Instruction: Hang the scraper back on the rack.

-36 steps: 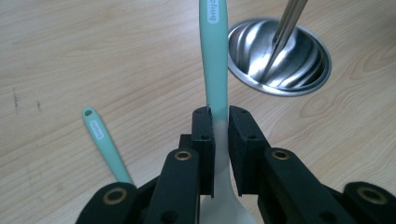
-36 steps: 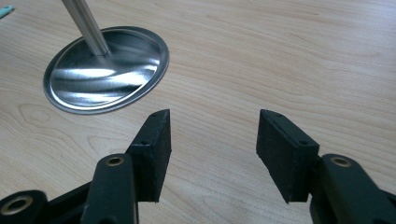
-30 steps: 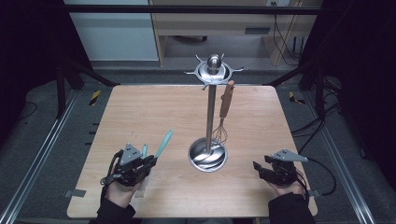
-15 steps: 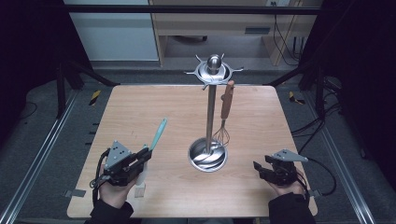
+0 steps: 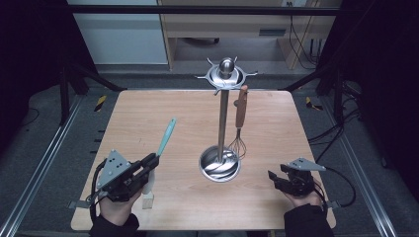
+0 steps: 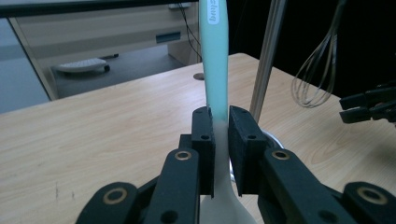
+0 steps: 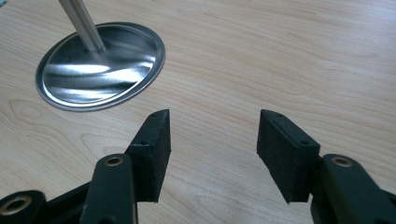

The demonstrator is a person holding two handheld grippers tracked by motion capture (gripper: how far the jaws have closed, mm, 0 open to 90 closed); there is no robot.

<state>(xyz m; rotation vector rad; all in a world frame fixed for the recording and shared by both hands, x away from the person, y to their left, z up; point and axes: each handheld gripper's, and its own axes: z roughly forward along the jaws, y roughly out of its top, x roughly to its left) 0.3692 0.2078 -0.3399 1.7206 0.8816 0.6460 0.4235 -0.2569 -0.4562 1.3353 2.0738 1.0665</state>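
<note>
My left gripper (image 5: 150,161) (image 6: 220,140) is shut on a spatula (image 5: 165,138) (image 6: 214,60) with a teal handle and a whitish blade, held off the table at the front left, handle pointing up and away. A steel utensil stand (image 5: 221,123) rises from a round base (image 5: 220,165) (image 7: 100,65) in the table's middle. A whisk (image 5: 239,123) (image 6: 315,70) with a wooden handle hangs from the stand's top ring. At the front right, my right gripper (image 5: 274,178) (image 7: 212,144) stands open, low over bare wood, nothing between its jaws.
The wooden table (image 5: 148,108) sits in a dark metal frame. A small pale wooden block (image 5: 147,201) lies by my left hand near the front edge. A cabinet and cables stand on the floor beyond the far edge.
My left gripper has risen and shifted left with the spatula, whose handle now tilts more steeply. The right gripper has stayed where it was.
</note>
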